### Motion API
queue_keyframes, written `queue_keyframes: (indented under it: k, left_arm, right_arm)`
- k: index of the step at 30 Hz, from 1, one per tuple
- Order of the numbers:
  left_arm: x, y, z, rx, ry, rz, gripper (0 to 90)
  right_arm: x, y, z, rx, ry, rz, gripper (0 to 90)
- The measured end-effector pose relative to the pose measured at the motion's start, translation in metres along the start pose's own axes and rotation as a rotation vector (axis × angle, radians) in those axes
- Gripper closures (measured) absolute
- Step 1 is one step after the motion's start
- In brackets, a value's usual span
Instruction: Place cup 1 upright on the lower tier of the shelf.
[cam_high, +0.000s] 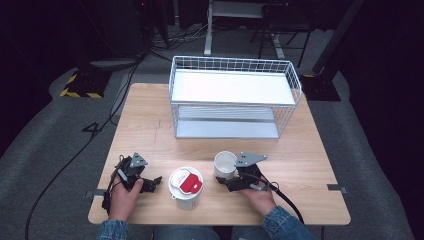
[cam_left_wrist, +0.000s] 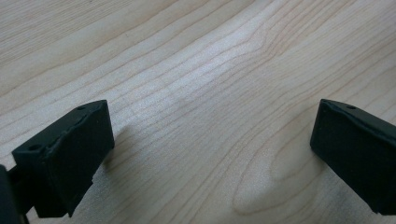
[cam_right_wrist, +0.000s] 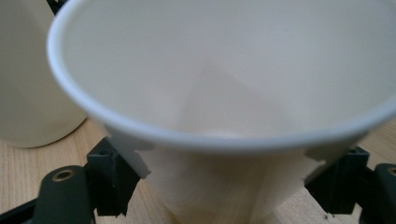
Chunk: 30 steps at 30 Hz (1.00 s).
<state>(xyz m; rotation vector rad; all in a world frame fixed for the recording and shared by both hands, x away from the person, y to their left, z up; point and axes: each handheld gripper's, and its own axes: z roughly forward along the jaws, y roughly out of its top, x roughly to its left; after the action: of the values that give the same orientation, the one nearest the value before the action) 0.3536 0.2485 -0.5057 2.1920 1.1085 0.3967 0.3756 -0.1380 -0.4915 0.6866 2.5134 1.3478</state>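
White paper cup (cam_high: 225, 164) is the thing in play: an open-topped, empty one standing on the wooden table (cam_high: 150, 125), toward the right of the near edge. The right gripper (cam_high: 231, 181) has it. In the right gripper view the two black jaws are clamped on the cup's wall just under the rim, one on each side, and the cup (cam_right_wrist: 224, 93) looks straight and not crushed.

So I'd call the grab done and pretty much everything else left. The cup's base seems to sit on the table, though I can't be sure it isn't a hair off it. My guess is it ends up on the white wire rack (cam_high: 235, 95) at the back, whose shelves are bare, but that's only a guess.

The left gripper (cam_high: 150, 183) is parked on the table at the near left, in the person's hand, jaws spread wide with nothing between them. The left gripper view makes that obvious: just wood grain in the gap.

View differences: the high view gives the layout, including the second cup with the white lid and red tab (cam_high: 186, 186), which stands between the two grippers, apart from the open cup. The right gripper view shows the actual jaw contact and the empty inside of the cup, which are hard to make out from above, plus a bit of that lidded cup's side (cam_right_wrist: 28, 84) off to the left.
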Motion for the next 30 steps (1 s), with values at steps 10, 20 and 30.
queue_keyframes:
  k: [10, 20, 30]
  left_arm:
    - [0.000, 0.000, 0.000, 0.000, -0.002, -0.001, 0.1]
    - [0.000, 0.000, 0.000, 0.000, -0.001, -0.001, 0.2]
    - [0.000, 0.000, 0.000, 0.000, 0.000, -0.001, 0.2]
  right_arm:
    - [0.002, 0.005, -0.003, -0.012, 0.004, -0.013, 22.8]
    - [-0.004, 0.017, -0.007, -0.029, -0.001, -0.003, 22.8]
    - [-0.016, 0.038, -0.009, -0.040, -0.039, -0.013, 22.8]
